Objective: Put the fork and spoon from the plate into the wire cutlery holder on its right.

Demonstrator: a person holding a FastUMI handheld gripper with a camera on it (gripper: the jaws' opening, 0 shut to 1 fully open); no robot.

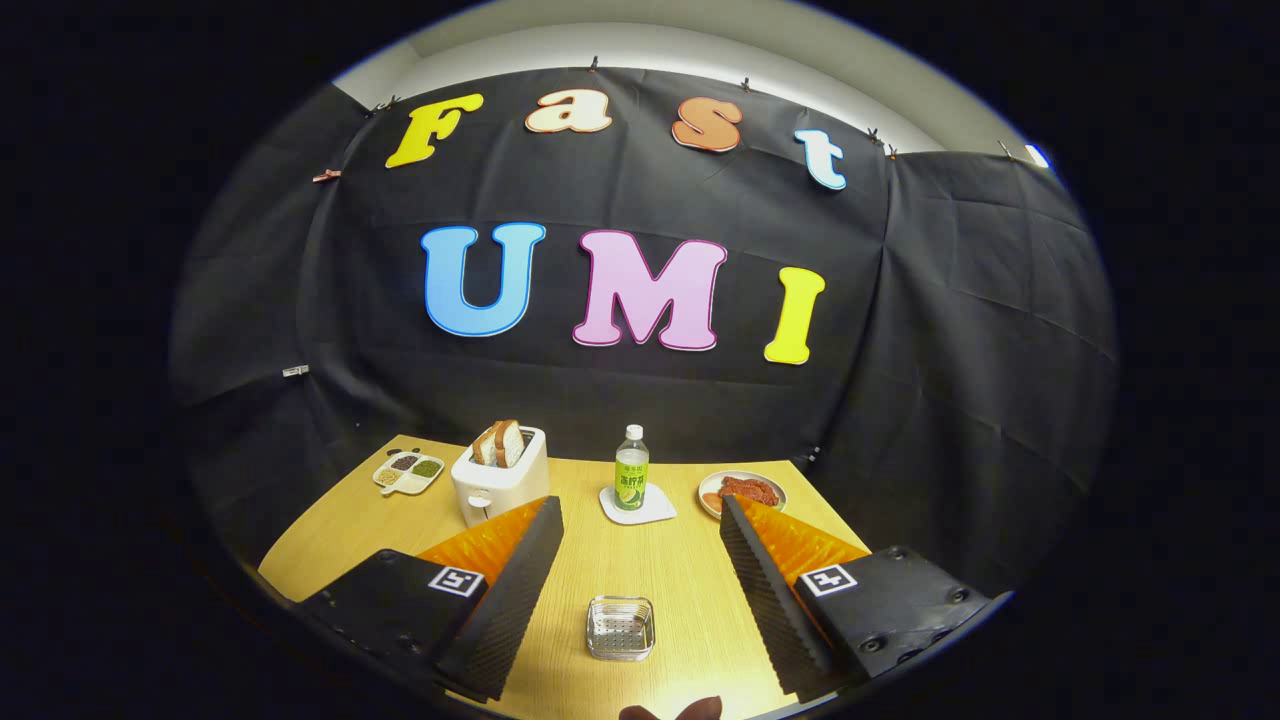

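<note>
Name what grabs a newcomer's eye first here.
The open claw, its ridged black-and-orange fingers spread wide over the wooden table. Between them sits a wire cutlery holder. Beyond stand a white toaster with bread and a green-labelled bottle on a coaster.

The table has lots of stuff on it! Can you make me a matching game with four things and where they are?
Things:
1. toaster
2. green bottle
3. wire basket
4. plate of red food

Places:
A. on a white coaster
B. between the open gripper fingers
C. just beyond the right finger's tip
D. bread sticking out, beside the little sectioned dish

Pairs: 1-D, 2-A, 3-B, 4-C
</note>
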